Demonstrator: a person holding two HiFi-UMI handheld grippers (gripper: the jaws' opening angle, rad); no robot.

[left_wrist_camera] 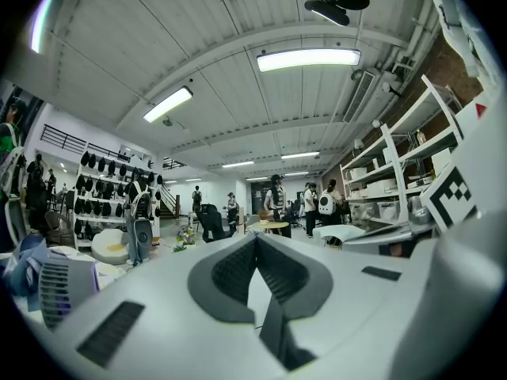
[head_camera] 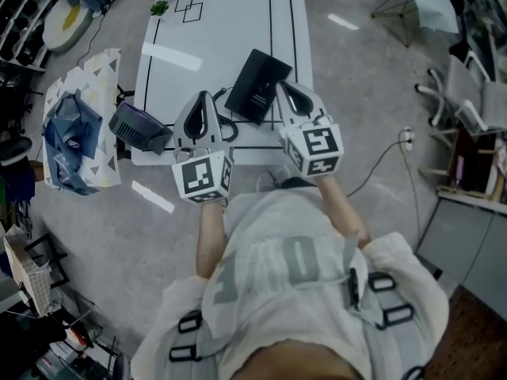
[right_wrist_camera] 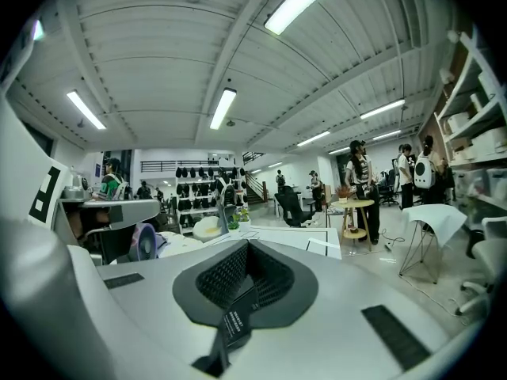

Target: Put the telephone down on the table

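Seen from the head, the right gripper point(head_camera: 280, 87) covers the near corner of the telephone point(head_camera: 255, 85), a flat black slab lying askew over the near right part of the white table point(head_camera: 230, 22). That view does not show whether the slab rests on the top or hangs just above it. The left gripper point(head_camera: 204, 96) sits beside it with a loop of black cable point(head_camera: 229, 128) against its right side; where the cable ends is covered. The near table edge lies under both grippers. A dark blue grilled device point(head_camera: 136, 125) overhangs the left edge. The far half of the top carries only drawn black lines and two small squares, and grey floor surrounds the table. The right gripper view adds the grip. There the right gripper point(right_wrist_camera: 247, 248) has its jaws clamped on the thin edge of the telephone point(right_wrist_camera: 230, 323), with small white print showing. In the left gripper view the left gripper point(left_wrist_camera: 257, 240) has its jaws together at the tips. A narrow dark strip low between them cannot be identified. The grilled device point(left_wrist_camera: 63, 287) is cut off at the left there.
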